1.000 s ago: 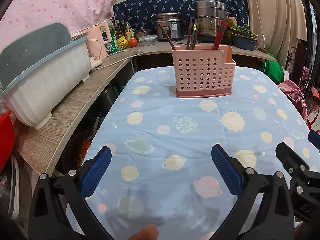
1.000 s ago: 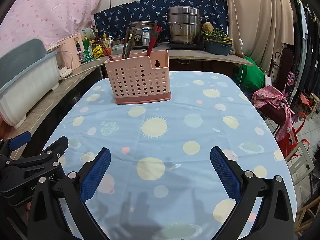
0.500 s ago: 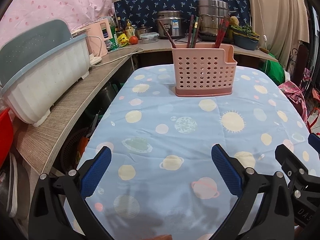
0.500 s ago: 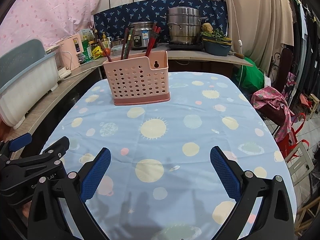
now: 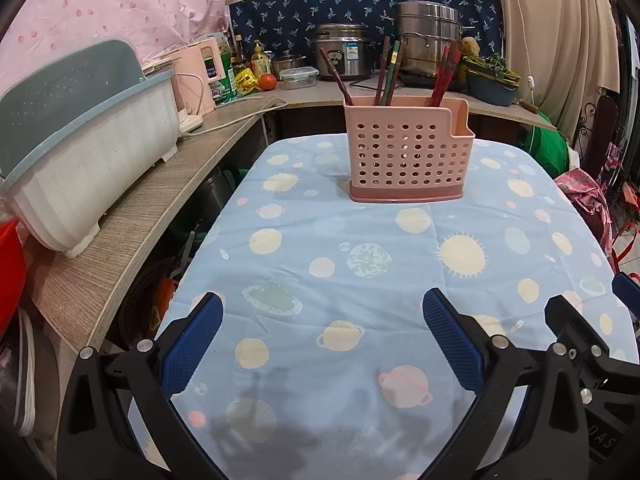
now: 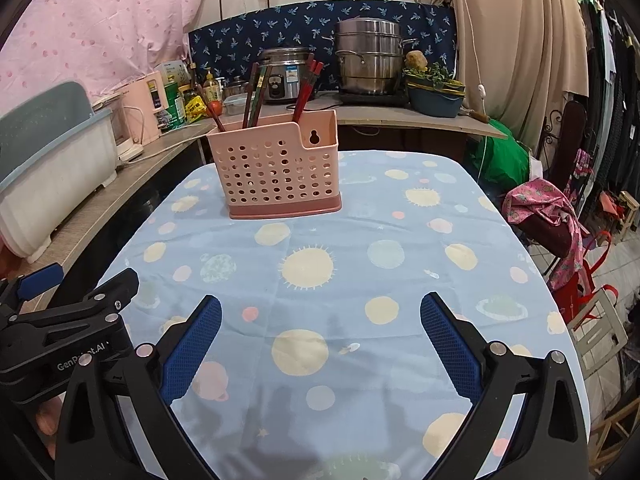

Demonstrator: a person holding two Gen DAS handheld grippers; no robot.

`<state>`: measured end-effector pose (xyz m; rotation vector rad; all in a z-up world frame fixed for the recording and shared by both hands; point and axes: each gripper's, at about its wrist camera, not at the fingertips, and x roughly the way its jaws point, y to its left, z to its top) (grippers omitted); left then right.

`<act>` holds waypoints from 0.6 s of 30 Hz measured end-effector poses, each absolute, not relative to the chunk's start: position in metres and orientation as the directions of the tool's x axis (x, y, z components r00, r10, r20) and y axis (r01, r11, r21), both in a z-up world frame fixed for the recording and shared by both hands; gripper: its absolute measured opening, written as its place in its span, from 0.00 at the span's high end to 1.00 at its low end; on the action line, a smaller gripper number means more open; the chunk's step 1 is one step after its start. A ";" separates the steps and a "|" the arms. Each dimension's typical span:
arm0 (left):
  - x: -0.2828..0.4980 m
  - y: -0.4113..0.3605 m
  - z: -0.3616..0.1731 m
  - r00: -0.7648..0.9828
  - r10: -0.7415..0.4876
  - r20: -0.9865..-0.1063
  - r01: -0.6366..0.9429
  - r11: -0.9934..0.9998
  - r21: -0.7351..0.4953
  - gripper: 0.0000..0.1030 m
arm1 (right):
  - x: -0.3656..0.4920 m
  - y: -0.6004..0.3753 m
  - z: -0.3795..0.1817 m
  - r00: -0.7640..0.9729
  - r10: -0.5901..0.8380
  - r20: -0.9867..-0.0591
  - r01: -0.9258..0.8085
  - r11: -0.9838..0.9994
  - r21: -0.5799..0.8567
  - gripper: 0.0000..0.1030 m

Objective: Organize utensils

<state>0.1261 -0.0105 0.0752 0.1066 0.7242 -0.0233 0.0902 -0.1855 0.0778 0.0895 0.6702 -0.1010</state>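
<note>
A pink perforated utensil holder [image 5: 406, 154] stands upright at the far end of the table; it also shows in the right wrist view [image 6: 278, 168]. Several chopsticks [image 5: 390, 72] stick up out of it, dark and green ones to the left and red ones [image 6: 306, 90] to the right. My left gripper [image 5: 320, 316] is open and empty over the near end of the table. My right gripper [image 6: 320, 316] is open and empty too, beside the left one [image 6: 60, 320].
The table carries a blue planet-print cloth [image 5: 360, 280]. A wooden counter [image 5: 132, 220] runs along the left with a white dish rack [image 5: 80, 168]. Pots and a rice cooker [image 5: 342, 56] stand on the back counter. A chair with pink cloth [image 6: 548, 220] stands at the right.
Both grippers have drifted slightly, so the holder sits a little differently in view. Both stay open and empty.
</note>
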 end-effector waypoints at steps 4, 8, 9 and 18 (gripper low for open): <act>0.127 -0.012 0.087 0.758 0.014 -0.652 0.055 0.995 0.085 0.07 | 0.094 -0.186 0.088 0.787 -0.061 -0.614 0.120 0.991 0.055 0.07; 0.129 -0.013 0.100 0.766 0.017 -0.642 0.049 0.995 0.086 0.07 | 0.097 -0.188 0.099 0.795 -0.057 -0.604 0.116 0.991 0.059 0.07; 0.129 -0.013 0.103 0.768 0.019 -0.640 0.048 0.995 0.087 0.07 | 0.097 -0.188 0.101 0.797 -0.056 -0.602 0.116 0.991 0.061 0.07; 0.140 -0.020 0.115 0.773 0.023 -0.633 0.049 0.994 0.095 0.07 | 0.106 -0.197 0.110 0.799 -0.063 -0.598 0.128 0.990 0.067 0.07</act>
